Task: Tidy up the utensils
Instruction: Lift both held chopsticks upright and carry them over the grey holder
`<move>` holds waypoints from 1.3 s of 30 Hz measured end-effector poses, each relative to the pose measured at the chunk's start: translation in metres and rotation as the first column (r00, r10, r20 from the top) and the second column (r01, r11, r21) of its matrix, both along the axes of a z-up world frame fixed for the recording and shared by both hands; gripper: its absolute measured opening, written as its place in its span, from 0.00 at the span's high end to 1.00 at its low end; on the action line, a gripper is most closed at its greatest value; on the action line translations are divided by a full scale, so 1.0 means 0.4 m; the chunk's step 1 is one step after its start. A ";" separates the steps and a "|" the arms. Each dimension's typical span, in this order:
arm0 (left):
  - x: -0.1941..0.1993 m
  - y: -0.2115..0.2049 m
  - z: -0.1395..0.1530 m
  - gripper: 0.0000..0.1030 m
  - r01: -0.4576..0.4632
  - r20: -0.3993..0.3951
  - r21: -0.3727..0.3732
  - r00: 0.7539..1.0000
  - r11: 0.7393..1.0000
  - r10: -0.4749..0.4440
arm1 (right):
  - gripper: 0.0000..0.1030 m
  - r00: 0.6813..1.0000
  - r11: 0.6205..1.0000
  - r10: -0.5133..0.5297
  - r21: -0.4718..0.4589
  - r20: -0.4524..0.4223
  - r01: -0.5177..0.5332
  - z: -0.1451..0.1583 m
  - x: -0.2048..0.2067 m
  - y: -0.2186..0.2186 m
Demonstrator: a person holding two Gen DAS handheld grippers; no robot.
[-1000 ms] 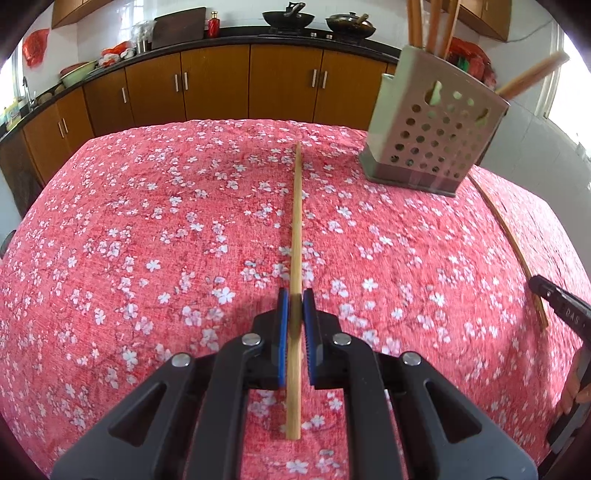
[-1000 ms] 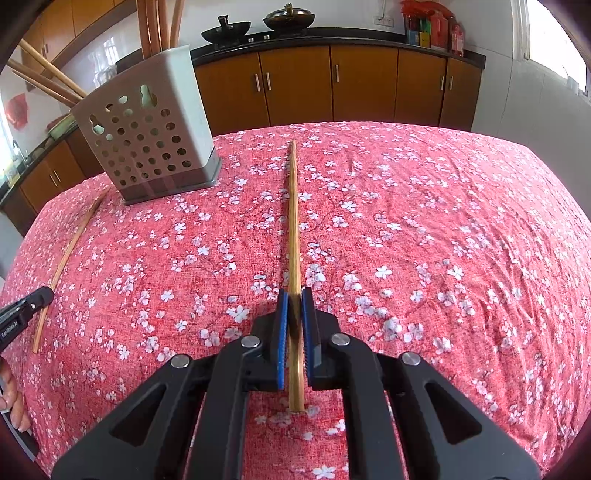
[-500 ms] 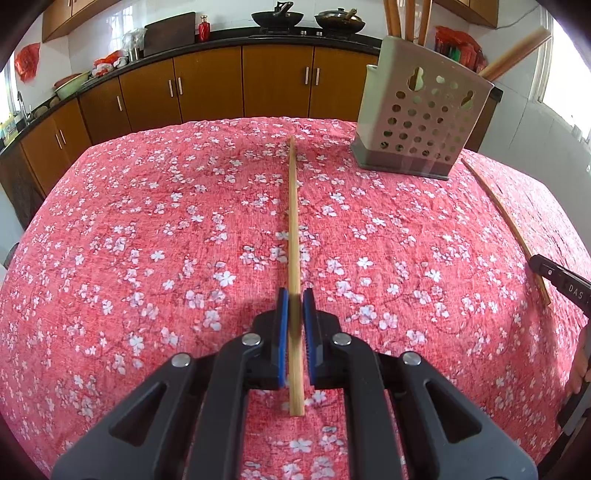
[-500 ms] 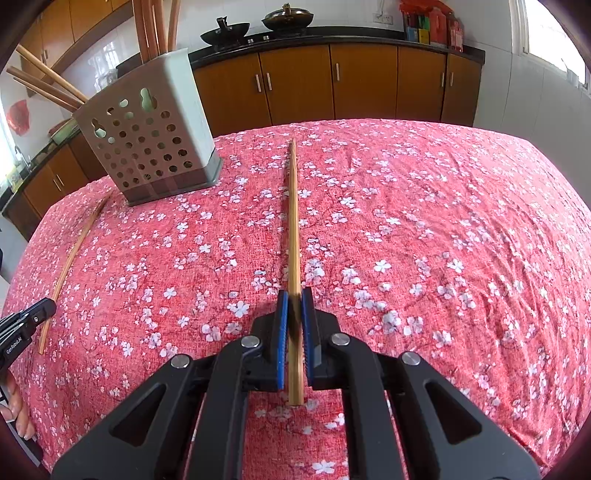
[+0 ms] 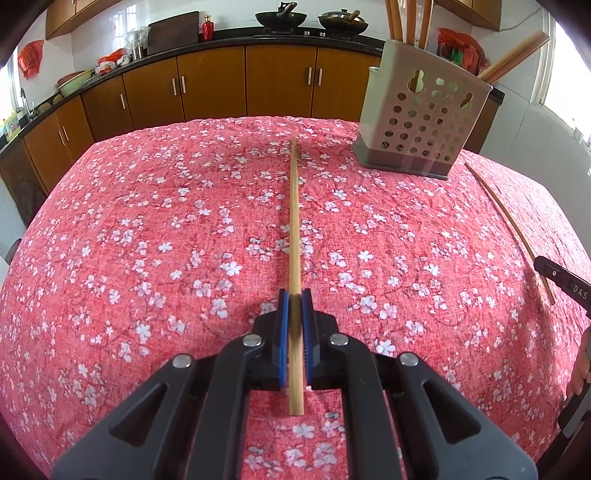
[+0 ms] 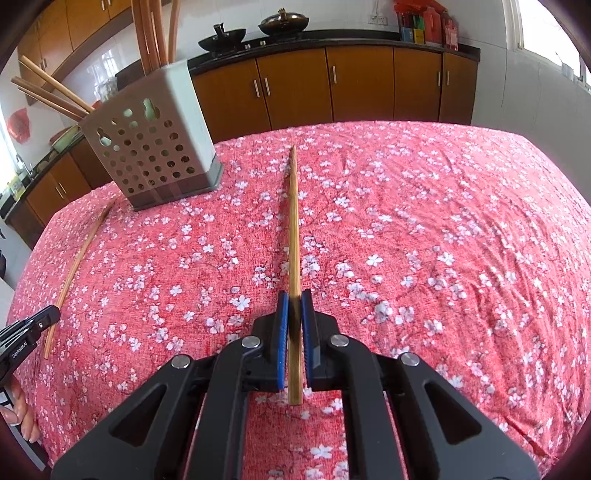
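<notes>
My left gripper [image 5: 294,300] is shut on a wooden chopstick [image 5: 294,221] that points forward, lifted a little over the red flowered tablecloth [image 5: 147,229]. My right gripper [image 6: 294,301] is shut on a second chopstick [image 6: 293,221], also held just above the cloth. The perforated grey utensil holder [image 5: 421,122] stands at the far right in the left wrist view and at the far left in the right wrist view [image 6: 155,147], with several chopsticks in it. Each view shows the other gripper's chopstick [image 5: 509,221] [image 6: 79,258] and gripper tip at its edge.
Brown kitchen cabinets [image 5: 214,88] with a black counter run behind the table. Woks [image 5: 280,16] sit on the stove. The table's edge falls away on both sides.
Both grippers have lifted their chopsticks slightly and moved toward the holder, which looks larger and nearer now.
</notes>
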State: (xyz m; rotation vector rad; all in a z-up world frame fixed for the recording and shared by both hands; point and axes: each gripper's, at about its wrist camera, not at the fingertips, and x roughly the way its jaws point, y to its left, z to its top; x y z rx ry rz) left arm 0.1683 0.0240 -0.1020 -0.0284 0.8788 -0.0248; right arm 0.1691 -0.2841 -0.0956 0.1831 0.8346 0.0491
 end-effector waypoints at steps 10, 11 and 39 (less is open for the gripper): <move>-0.046 0.014 0.098 0.92 0.006 0.101 -0.032 0.995 0.999 -0.002 | 0.92 0.994 0.999 -0.022 0.027 0.106 0.020 0.096 -0.045 -0.023; -0.050 0.012 0.109 0.92 0.008 0.114 -0.034 0.993 0.999 -0.004 | 0.92 0.993 0.999 -0.024 0.029 0.115 0.021 0.104 -0.048 -0.026; -0.079 -0.009 0.319 0.92 0.046 0.343 -0.069 0.939 0.997 -0.019 | 0.92 0.945 0.999 -0.023 0.032 0.326 0.014 0.262 -0.071 -0.020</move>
